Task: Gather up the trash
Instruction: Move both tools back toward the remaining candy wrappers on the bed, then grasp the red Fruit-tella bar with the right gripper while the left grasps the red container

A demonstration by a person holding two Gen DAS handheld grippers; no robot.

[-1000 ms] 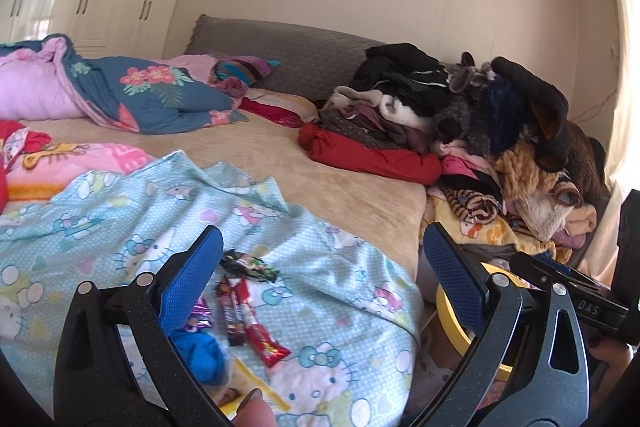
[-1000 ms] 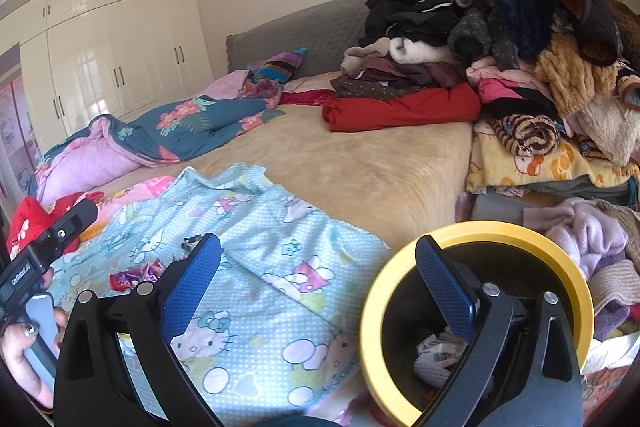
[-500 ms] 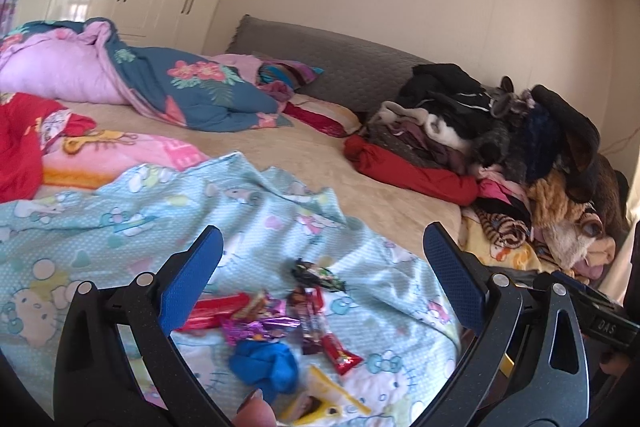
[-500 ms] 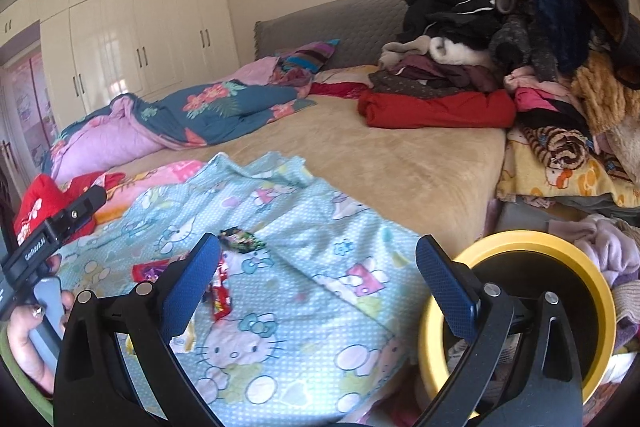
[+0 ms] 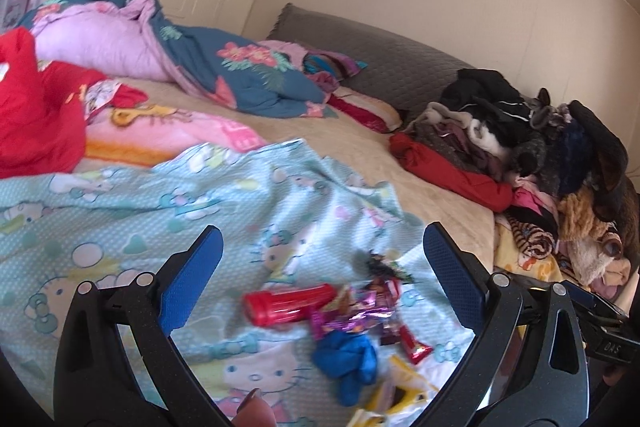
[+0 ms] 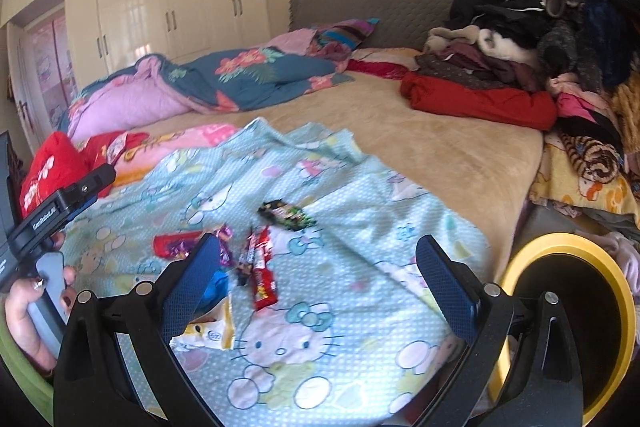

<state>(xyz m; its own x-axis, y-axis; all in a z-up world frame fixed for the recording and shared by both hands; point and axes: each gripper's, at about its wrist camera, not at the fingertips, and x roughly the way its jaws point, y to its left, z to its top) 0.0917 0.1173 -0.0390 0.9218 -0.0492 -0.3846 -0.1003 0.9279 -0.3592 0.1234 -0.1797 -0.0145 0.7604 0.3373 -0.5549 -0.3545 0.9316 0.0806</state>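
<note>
Reaching with both grippers' fingers wide and empty, drop the left gripper point(image 5: 320, 283) onto the red tube point(image 5: 290, 303) between its fingers; bin point(image 6: 516, 267) waits right.

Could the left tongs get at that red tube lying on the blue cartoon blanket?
Probably yes. The left tongs are open and empty, and the red tube lies between and just ahead of them on the blanket. Nothing covers it; purple wrappers touch only its right end.
</note>
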